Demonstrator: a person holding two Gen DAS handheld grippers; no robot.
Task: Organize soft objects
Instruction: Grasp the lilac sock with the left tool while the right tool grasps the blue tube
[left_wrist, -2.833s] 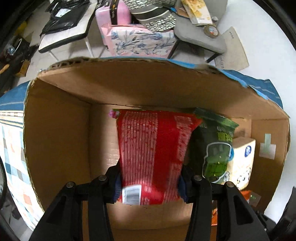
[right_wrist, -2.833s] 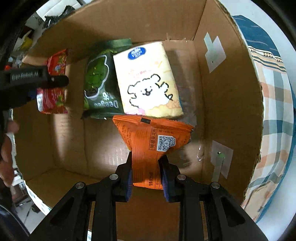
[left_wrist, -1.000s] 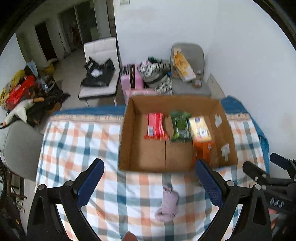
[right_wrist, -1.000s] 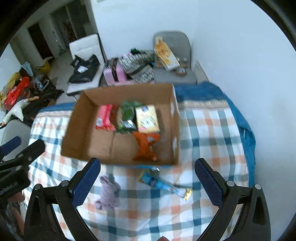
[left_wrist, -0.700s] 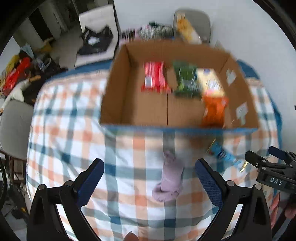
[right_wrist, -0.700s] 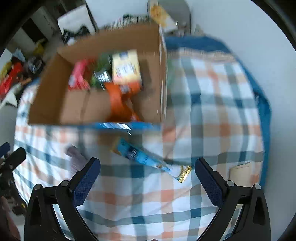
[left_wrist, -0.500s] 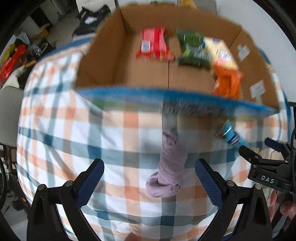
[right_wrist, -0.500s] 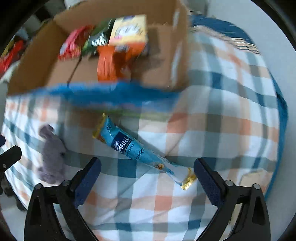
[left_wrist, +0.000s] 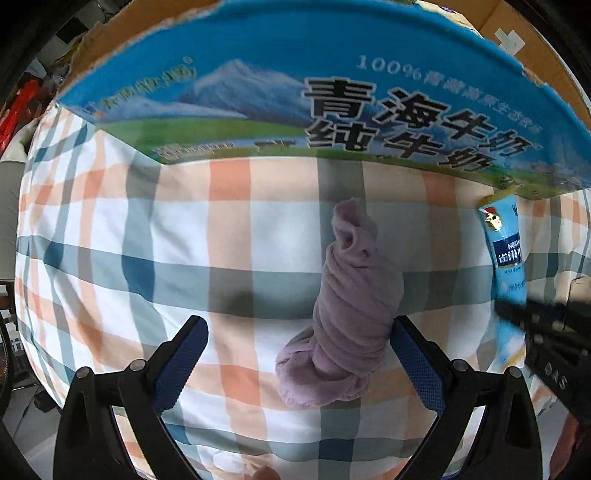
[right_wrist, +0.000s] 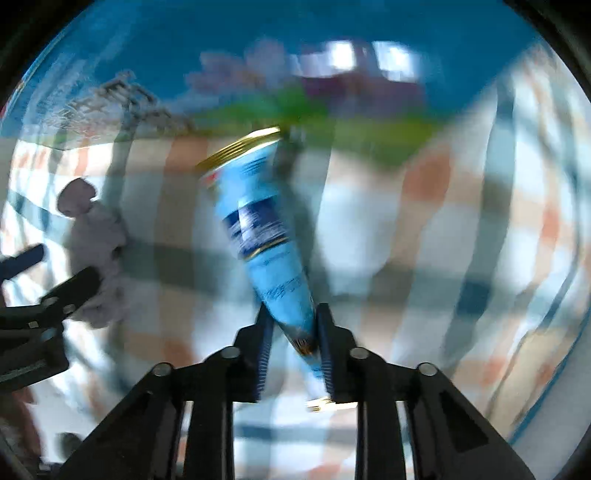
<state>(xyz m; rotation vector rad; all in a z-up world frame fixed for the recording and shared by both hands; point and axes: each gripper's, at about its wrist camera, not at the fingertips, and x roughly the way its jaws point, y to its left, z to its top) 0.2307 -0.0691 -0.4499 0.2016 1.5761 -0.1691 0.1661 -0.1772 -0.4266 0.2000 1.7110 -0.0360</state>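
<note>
Lilac cloth bundle (left_wrist: 347, 314), rolled and lumpy, lies on the checked tablecloth (left_wrist: 110, 258) between the spread fingers of the left gripper (left_wrist: 297, 360); jaws wide apart, nothing in them. Right finger pad (left_wrist: 417, 365) sits just beside the bundle's edge, left pad well apart from it, with bare cloth between.

Blue snack packet (right_wrist: 266, 236) tapers down into the right gripper (right_wrist: 291, 345), whose jaws are clenched on its narrow end; the gold-trimmed wide end points toward the box.

Cardboard box (left_wrist: 332, 92) stands just beyond both items, its blue printed side wall facing the grippers, with mountain artwork and black lettering. Bundle's far tip lies near the wall; packet's top end (left_wrist: 504, 243) is close under its lower edge. From this low angle the contents are hidden.

Left view is sharp and catches the right gripper (left_wrist: 546, 332) at its right margin. Right view is heavily blurred; it shows the bundle (right_wrist: 96, 254) and the left gripper (right_wrist: 55, 269) at far left.
</note>
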